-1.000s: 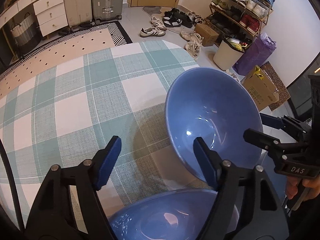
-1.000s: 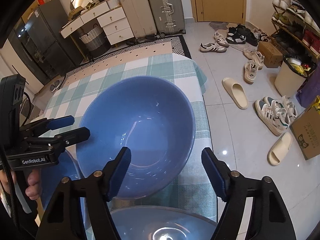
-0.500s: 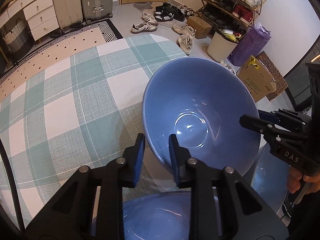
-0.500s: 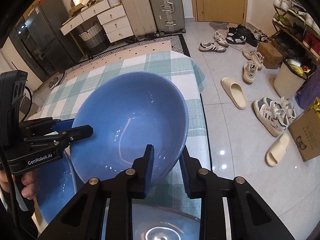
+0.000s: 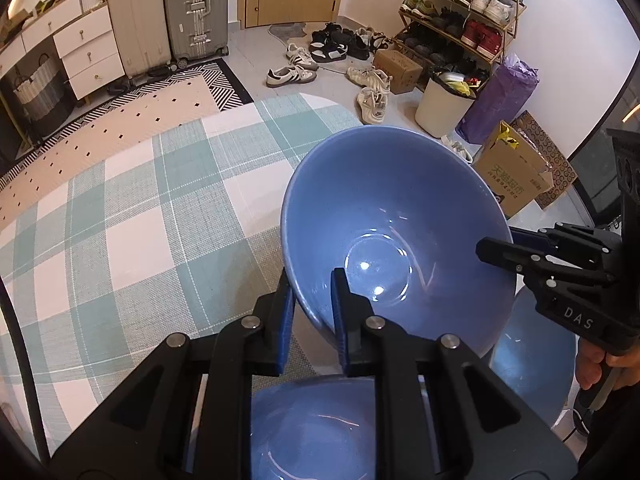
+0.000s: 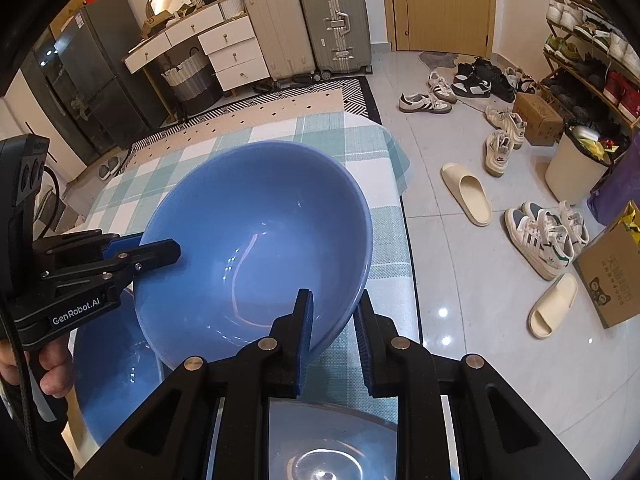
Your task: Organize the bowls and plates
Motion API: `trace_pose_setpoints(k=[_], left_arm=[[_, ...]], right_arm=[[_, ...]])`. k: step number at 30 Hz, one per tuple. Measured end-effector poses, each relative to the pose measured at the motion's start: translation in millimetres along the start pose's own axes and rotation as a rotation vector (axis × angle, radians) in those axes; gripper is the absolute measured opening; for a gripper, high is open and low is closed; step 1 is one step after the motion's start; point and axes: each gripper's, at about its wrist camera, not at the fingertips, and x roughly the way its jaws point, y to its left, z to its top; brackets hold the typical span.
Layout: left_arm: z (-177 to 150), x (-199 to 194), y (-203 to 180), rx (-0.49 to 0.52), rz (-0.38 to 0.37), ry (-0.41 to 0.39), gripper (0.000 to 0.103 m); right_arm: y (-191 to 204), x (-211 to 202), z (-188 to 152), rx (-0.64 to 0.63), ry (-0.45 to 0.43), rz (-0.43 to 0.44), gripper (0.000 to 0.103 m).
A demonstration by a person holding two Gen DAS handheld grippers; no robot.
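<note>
A large blue bowl [image 5: 384, 216] [image 6: 256, 232] hangs tilted above the checked tablecloth, held at two sides of its rim. My left gripper [image 5: 312, 300] is shut on the rim's near-left side, one pad inside and one outside; the right wrist view shows it as well [image 6: 160, 248]. My right gripper [image 6: 334, 320] is shut on the opposite side of the rim, and the left wrist view has it at the bowl's right [image 5: 500, 246]. A second blue bowl [image 5: 320, 432] sits under the left gripper. A blue plate [image 5: 532, 368] [image 6: 108, 360] lies beneath the held bowl.
A glossy grey dish [image 6: 332, 440] lies under the right gripper. The table [image 5: 120, 220] with its green-and-white cloth ends at a right edge [image 6: 404, 240]. On the floor beyond are shoes, slippers, a cardboard box [image 6: 612, 272] and a bin [image 5: 440, 108]. A hand grips each handle.
Both grippers went from wide open to shut on the big blue bowl's rim. The bowl now stands tilted between them.
</note>
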Motion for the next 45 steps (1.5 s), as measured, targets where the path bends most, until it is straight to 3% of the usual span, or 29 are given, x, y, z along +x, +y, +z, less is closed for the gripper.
trace_pose_setpoints(k=[22,45], left_arm=[[-18,-78,-19,0.010,0.025,-0.088,0.015],[-70,-162,-53,0.031,0.048,-0.173,0.015]], right_arm=[[23,-58,-12,-0.038,-0.090,-0.008,0.021],[49,-129,-55,-0.078,-0.178,-0.012,0.021]])
